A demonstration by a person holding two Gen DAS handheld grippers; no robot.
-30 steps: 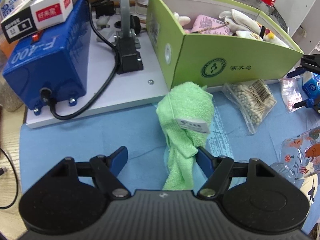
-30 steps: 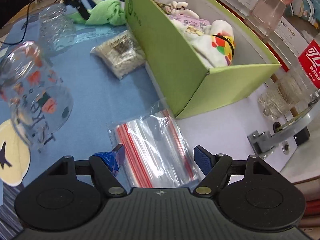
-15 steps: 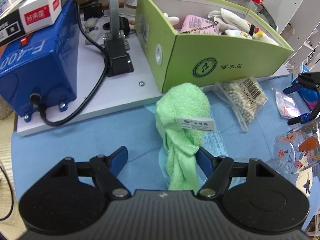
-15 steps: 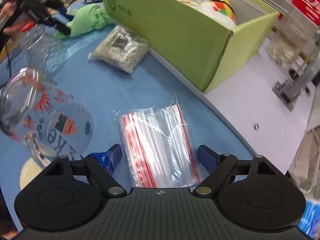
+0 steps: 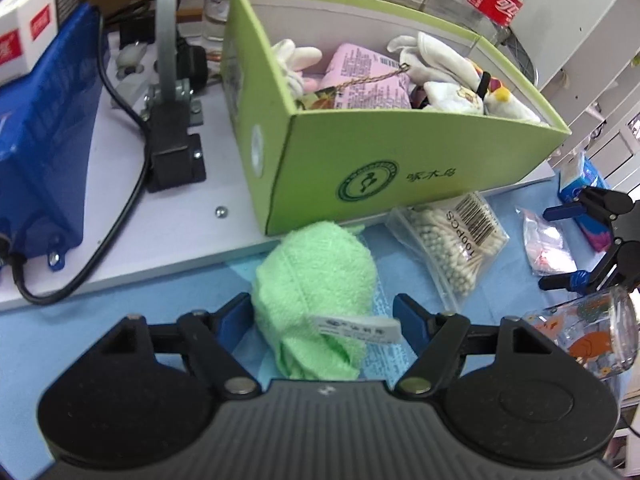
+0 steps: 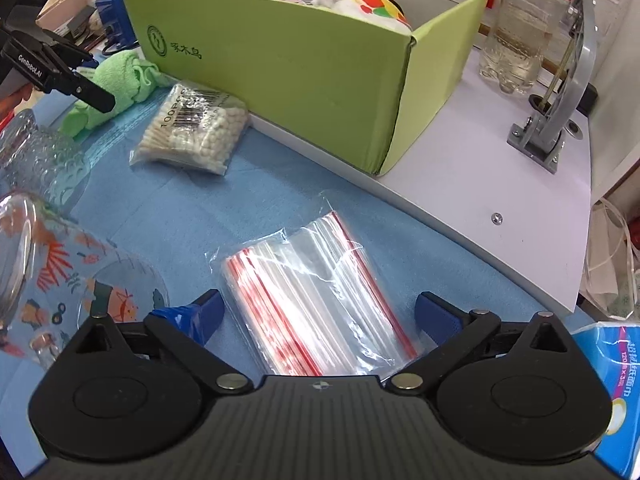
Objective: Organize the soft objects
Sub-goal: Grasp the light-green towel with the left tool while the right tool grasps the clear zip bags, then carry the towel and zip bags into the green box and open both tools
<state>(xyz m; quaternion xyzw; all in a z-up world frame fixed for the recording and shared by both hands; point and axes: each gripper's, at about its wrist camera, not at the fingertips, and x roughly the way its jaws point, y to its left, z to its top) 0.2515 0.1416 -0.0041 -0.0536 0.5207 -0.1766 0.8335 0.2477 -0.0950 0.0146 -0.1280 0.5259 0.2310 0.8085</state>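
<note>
Left tongs [image 5: 322, 312] spread wide around green towel [image 5: 316, 284]; right tongs [image 6: 320, 312] spread wide over packet of zip bags [image 6: 316, 300].

Towel: bunched, white tag uppermost, lying on the blue-covered bench [image 5: 120, 300] just before the green box [image 5: 400, 172]; whether either blue finger touches it is unclear. Box: holds plush toys [image 5: 440, 76] and a pink packet [image 5: 364, 76]. Bag of cotton swabs [image 5: 452, 244]: flat beside the towel, against the box. Zip bags: flat between the right fingers, not gripped. Printed glass [image 6: 48, 276]: at the right tongs' left.
</note>
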